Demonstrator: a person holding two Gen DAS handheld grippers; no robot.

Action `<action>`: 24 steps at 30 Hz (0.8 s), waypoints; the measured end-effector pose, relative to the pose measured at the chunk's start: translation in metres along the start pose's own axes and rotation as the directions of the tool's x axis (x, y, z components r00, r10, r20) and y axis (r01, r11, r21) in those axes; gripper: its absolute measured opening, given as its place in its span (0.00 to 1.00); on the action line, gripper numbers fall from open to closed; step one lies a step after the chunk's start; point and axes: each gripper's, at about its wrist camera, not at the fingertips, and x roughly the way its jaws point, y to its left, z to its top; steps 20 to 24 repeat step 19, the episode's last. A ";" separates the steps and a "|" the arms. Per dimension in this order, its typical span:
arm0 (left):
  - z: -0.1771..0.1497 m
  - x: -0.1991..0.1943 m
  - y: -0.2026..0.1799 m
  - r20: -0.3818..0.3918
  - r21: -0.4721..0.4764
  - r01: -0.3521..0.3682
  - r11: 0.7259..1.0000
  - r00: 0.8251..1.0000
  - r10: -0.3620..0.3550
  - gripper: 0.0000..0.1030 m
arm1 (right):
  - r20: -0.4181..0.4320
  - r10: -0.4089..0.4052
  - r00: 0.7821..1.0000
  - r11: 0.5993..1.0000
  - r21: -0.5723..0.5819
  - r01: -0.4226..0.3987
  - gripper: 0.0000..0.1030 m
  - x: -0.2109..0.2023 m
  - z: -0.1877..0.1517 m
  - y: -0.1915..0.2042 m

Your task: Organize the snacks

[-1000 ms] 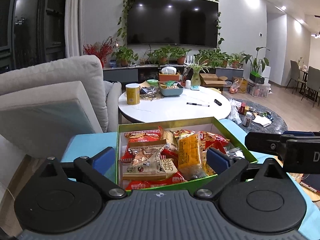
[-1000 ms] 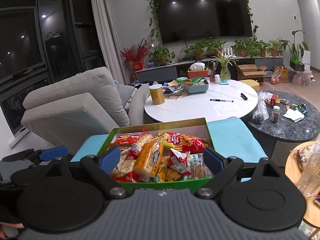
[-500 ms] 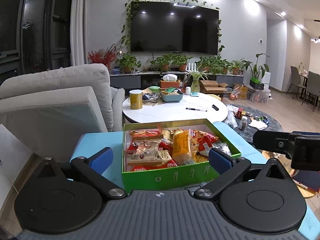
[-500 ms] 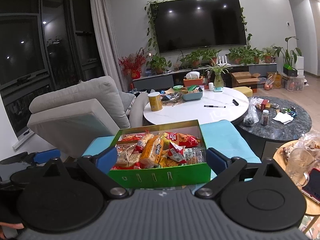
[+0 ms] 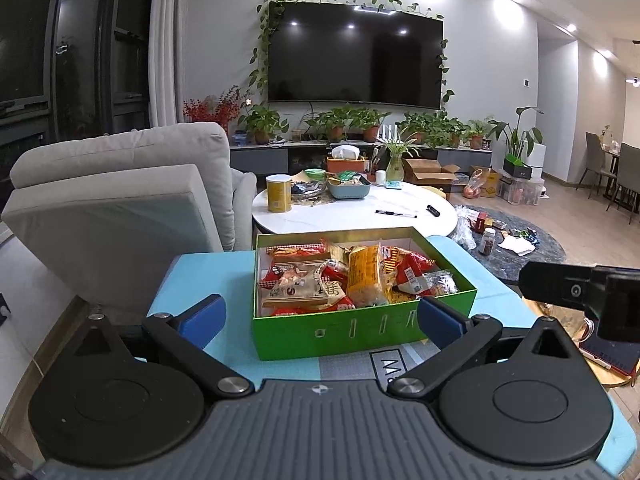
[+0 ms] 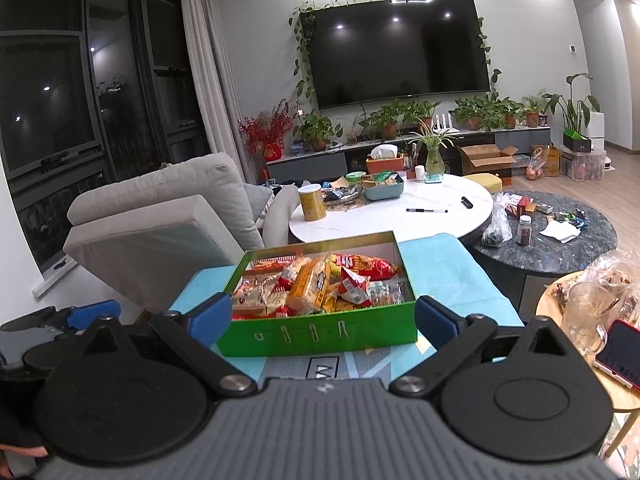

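Observation:
A green box point(image 5: 360, 330) point(image 6: 320, 334) full of snack packets stands on a light blue cloth-covered surface point(image 5: 208, 272) point(image 6: 440, 264). A yellow packet point(image 5: 362, 276) point(image 6: 310, 290) lies on top among red and white ones. My left gripper point(image 5: 320, 316) is open and empty, held back from the box's near wall. My right gripper point(image 6: 322, 314) is open and empty, also held back from the near wall. The right gripper shows at the right edge of the left wrist view point(image 5: 580, 292). The left gripper shows at the left edge of the right wrist view point(image 6: 72, 320).
A grey sofa point(image 5: 120, 208) stands left of the surface. A white round table point(image 5: 360, 212) with a yellow can point(image 5: 279, 193) lies behind the box. A dark round table point(image 6: 560, 236) is at the right. A small wooden table point(image 6: 592, 320) holds a phone point(image 6: 620, 354).
Both grippers have pulled back and risen away from the green box, which now looks smaller and shows its whole near wall. Both stay open and empty.

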 end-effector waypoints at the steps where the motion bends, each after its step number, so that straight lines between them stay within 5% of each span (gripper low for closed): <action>1: 0.000 -0.001 0.000 0.001 0.001 -0.002 1.000 1.000 0.002 1.00 | 0.000 0.000 1.000 1.000 0.001 0.000 0.66 -0.001 -0.001 0.000; 24: -0.003 -0.005 0.005 -0.006 -0.020 0.000 1.000 1.000 0.000 0.99 | -0.013 0.009 1.000 1.000 -0.002 -0.009 0.66 -0.003 -0.010 0.002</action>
